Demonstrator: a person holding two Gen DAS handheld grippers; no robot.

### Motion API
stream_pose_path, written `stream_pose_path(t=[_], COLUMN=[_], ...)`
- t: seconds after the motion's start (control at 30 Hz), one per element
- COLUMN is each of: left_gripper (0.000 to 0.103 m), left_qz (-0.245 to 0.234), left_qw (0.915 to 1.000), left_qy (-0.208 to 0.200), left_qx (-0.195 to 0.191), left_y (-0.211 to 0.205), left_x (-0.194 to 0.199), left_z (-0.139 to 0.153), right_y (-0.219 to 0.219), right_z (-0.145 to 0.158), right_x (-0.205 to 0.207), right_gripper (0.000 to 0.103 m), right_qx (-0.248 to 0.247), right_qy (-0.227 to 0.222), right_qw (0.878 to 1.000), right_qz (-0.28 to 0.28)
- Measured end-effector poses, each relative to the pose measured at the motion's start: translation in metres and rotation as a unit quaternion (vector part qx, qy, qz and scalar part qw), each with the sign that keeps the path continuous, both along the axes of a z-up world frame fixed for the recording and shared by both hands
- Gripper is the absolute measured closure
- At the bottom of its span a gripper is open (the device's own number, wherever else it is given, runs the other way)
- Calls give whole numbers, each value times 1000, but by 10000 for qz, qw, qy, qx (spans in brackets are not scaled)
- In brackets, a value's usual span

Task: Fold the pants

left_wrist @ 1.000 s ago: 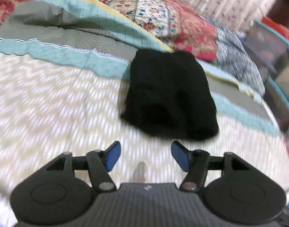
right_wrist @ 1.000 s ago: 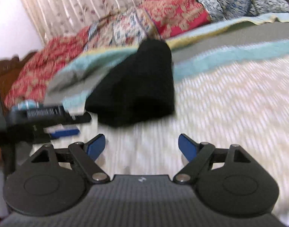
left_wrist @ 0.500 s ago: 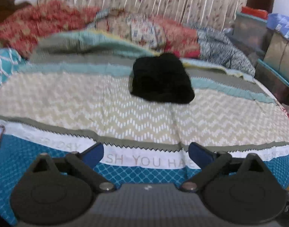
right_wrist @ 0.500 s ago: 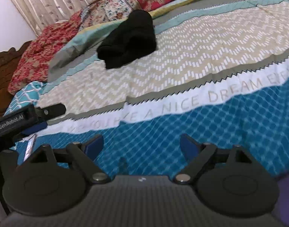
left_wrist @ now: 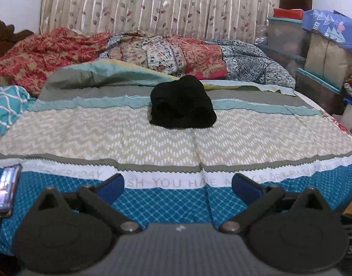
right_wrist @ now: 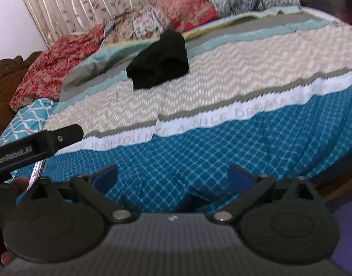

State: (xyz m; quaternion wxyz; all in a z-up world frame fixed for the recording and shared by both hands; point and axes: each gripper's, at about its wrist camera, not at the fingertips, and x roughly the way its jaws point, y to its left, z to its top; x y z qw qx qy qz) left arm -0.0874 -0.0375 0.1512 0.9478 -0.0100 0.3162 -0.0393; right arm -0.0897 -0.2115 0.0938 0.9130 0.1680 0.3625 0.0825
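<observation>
— Where are the pants (left_wrist: 182,102)?
— A compact black bundle on the bed (left_wrist: 152,138), lying across the teal stripe and the beige zigzag band, just before the heaped quilts (left_wrist: 162,53).
— And the left gripper (left_wrist: 177,185)?
— Near the bed's front edge, jaws wide apart, holding nothing.
— The right gripper (right_wrist: 172,176)?
— The same: jaws spread, empty. A phone (left_wrist: 5,189) lies at the left.
</observation>
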Motion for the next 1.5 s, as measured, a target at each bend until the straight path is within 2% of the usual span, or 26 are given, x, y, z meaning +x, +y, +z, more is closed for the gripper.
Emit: stream_pose_path(t=[0.13,0.3,0.43,0.67,0.8,1.3,1.5], left_gripper=[0,0,0,0,0,0,0], left_qz=[97,394,573,480,437,543,652], left_qw=[9998,9972,9951,9912,9903,9818,9803], left_qy=[119,342,590,965,1003,1631,1637], left_qx=[110,534,549,767,857,802,890], left_y=[-1,-1,1,-4,-8,-1,1], left_x=[5,10,18,28,30,41,40], left_z=[-1,-12,-21,-37,-40,-66,-69], right_y=[3,9,11,6,3,-3,-4], right_z=[-2,-8,-13,-19,-20,-29,-31], right_x=[4,9,13,17,20,24,25], right_gripper=[0,0,0,0,0,0,0], right_qx=[-19,-30,-10,133,137,216,232], right_qy=[23,68,140,285,306,595,651], right_qw=[10000,10000,9999,9995,9994,9980,9975], right_qz=[-63,37,82,-3,44,87,126])
